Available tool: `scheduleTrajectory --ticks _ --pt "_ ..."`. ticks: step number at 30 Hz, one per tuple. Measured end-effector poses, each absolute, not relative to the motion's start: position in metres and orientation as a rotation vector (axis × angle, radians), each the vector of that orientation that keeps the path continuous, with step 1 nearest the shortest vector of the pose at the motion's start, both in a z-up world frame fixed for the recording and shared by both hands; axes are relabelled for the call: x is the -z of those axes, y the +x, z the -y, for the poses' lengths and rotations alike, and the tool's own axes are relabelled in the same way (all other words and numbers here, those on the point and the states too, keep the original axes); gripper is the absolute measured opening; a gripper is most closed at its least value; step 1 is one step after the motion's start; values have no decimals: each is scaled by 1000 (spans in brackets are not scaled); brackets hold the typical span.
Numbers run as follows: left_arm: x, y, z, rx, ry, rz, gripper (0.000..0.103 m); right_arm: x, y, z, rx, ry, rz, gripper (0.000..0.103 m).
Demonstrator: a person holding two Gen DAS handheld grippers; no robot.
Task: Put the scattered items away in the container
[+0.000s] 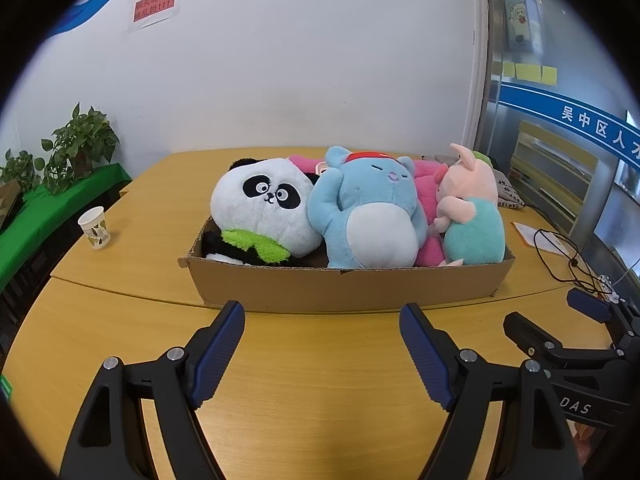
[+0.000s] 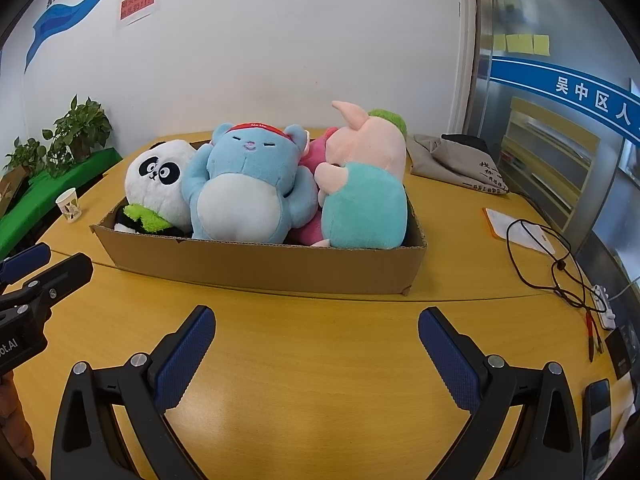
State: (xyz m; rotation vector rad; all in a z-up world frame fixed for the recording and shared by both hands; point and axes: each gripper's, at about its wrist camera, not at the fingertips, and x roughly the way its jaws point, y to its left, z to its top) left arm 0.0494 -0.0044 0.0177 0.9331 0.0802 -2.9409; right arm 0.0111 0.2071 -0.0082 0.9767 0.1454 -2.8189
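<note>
Cardboard box (image 1: 344,286) mid-frame on the table (image 1: 304,392), packed: panda (image 1: 264,204), blue plush (image 1: 372,216), pig (image 1: 472,216) propped upright, likely to fit. Pink plush (image 2: 310,196) mostly buried behind them. Left gripper (image 1: 322,350) and right gripper (image 2: 316,354) hang low-centre, jaws spread, holding nothing. Looks done.

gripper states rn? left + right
Left gripper: open, holding nothing, over the table.
Right gripper: open, holding nothing.
</note>
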Motion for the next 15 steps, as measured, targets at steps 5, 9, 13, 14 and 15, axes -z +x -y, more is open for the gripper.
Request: scheduleTrajectory --ticks 5,9,13,14,15 --pt "-13 47 5 2939 976 -105 80 9 10 -210 2823 980 -144 103" --pt "-11 45 3 2956 1006 -107 80 10 12 -212 2829 970 -145 103" --pt "-9 45 -1 2968 1032 -83 80 17 7 -213 2840 993 -158 103" --pt "-9 45 -1 2970 1043 -85 80 18 7 -213 2840 991 -166 103" --pt "-7 44 -1 2973 1060 -93 81 20 6 -212 2835 991 -167 103"
